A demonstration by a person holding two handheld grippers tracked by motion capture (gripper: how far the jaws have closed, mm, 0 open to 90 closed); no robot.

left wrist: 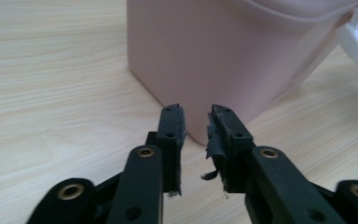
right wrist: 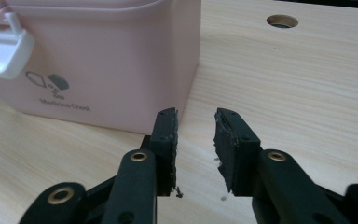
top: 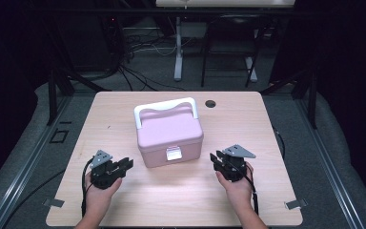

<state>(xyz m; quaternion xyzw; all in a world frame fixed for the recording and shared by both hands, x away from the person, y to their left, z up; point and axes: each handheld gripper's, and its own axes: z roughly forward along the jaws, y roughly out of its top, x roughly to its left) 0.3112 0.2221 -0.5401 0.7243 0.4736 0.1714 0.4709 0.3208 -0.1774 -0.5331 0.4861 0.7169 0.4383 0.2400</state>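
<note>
Pink plastic medicine chest (top: 170, 135) sits shut mid-surface (top: 124, 200) in the high view, white handle (top: 164, 109) up and latch (top: 173, 153) fastened; our left gripper (top: 127, 164) and right gripper (top: 214, 160) flank it, well short of touching, so we judge the work barely begun. In the left gripper view our fingers (left wrist: 171, 135) stand parted on nothing, aimed at the chest's corner (left wrist: 223, 60). In the right gripper view the fingers (right wrist: 167, 140) likewise hold nothing, gap open, with the chest (right wrist: 112, 65) and its latch (right wrist: 2, 49) ahead to the left.
</note>
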